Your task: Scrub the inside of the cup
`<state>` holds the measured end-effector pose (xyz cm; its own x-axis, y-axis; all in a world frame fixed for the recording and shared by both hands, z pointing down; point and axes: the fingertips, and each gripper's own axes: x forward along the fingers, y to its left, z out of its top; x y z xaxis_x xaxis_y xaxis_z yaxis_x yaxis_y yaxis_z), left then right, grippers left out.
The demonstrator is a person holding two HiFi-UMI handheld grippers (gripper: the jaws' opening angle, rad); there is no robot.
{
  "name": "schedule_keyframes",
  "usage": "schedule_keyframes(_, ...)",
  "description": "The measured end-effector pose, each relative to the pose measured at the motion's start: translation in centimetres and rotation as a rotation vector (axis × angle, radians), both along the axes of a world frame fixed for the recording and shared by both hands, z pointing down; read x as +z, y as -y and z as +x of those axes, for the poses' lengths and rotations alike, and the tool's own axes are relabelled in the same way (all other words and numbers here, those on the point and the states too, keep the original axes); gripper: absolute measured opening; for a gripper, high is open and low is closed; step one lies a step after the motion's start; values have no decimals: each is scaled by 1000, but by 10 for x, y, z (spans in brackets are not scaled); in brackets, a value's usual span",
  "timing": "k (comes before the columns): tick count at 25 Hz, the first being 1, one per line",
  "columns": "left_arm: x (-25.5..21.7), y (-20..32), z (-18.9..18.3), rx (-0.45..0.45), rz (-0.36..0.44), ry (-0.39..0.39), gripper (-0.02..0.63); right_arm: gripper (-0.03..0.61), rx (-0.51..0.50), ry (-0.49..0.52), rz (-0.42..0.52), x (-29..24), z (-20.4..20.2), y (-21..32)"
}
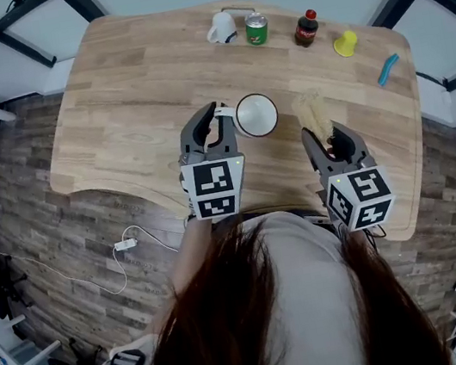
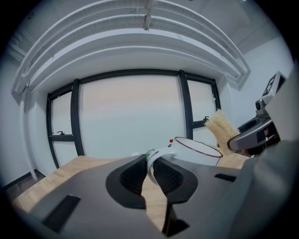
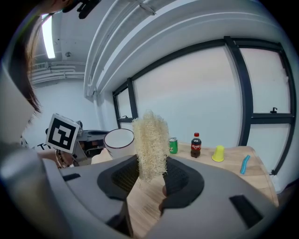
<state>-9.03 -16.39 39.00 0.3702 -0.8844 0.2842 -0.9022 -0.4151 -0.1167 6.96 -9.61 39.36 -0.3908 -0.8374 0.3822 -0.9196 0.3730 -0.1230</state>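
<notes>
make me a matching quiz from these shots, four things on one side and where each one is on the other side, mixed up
Things:
1. cup
2. loofah scrubber
3. green can
4. blue object

Places:
a. at the far edge of the table, beside a white mug
b. held by its handle in the left gripper
c. lying near the table's right edge
d. clamped between the jaws of the right gripper

Pairs: 1-b, 2-d, 3-a, 4-c

I see a white cup (image 1: 256,114) with a dark red rim, a cream loofah scrubber (image 3: 150,144), a pale wood-grain desk (image 1: 133,89), 1 green can (image 1: 257,30).
</notes>
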Motion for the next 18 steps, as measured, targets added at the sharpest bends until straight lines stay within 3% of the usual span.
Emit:
schedule_keyframes(10, -2, 3, 3, 23, 36, 79, 46, 156, -83, -83, -6, 3, -20, -5)
schedule_keyframes(18, 0, 4, 11, 41, 53, 65, 44, 156, -122, -119, -14, 6, -29, -8)
